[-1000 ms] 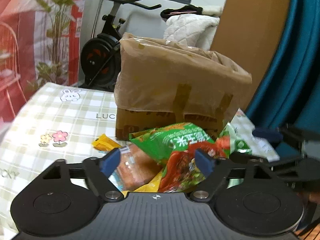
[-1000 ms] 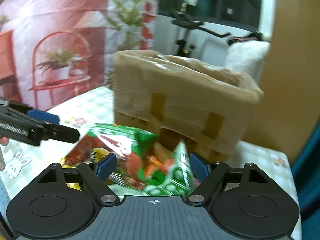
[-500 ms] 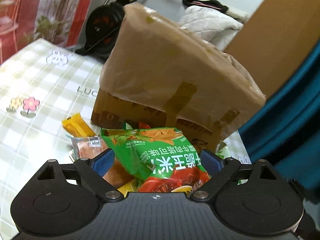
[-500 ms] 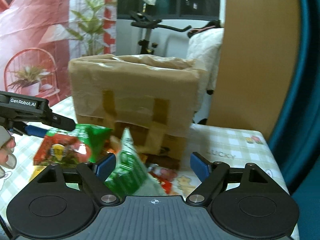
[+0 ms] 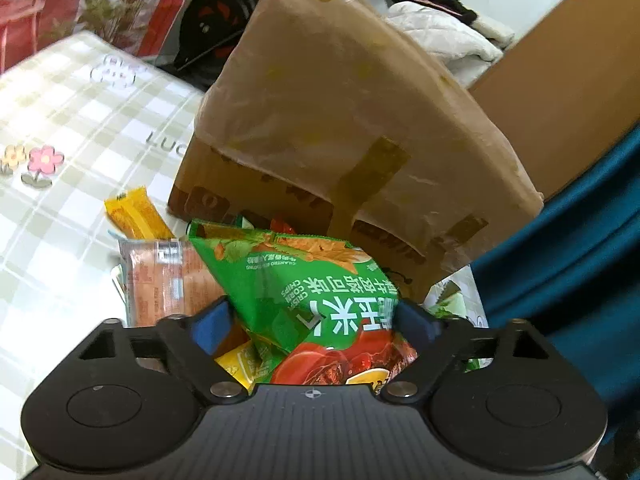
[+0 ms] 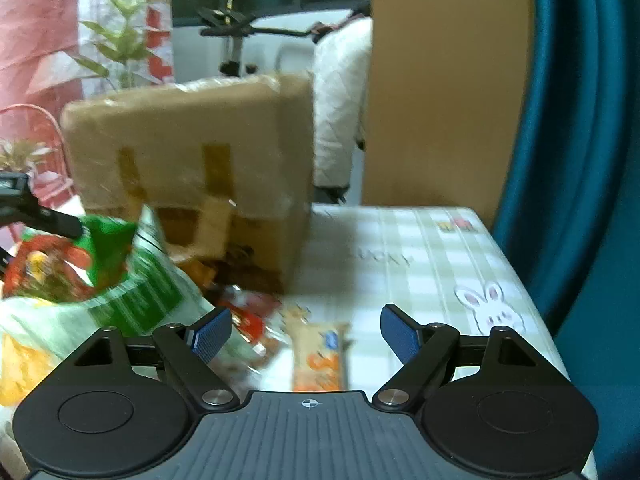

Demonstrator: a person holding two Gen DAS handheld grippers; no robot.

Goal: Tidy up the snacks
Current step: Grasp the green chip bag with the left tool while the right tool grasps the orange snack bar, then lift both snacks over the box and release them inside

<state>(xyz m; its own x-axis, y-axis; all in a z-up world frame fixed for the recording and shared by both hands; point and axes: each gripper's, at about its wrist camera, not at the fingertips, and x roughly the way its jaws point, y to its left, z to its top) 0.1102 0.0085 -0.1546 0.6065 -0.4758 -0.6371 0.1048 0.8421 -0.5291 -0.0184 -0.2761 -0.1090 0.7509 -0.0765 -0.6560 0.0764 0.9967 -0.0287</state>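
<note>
A green corn chip bag lies on top of a snack pile in front of the taped cardboard box. My left gripper straddles the bag and its jaws are closing; both blue pads touch the bag's sides, and the bag creases between them. In the right wrist view the same bag sits at the left with a left finger against it. My right gripper hangs open over an orange snack bar lying on the tablecloth, touching nothing.
An orange stick packet and a pinkish wrapped snack lie left of the pile. A white and green bag leans by the box. The checked tablecloth ends near a blue curtain.
The left gripper sank onto the green bag, rolled, and narrowed around it. The right gripper swung right, away from the pile, and now hangs over the orange bar.
</note>
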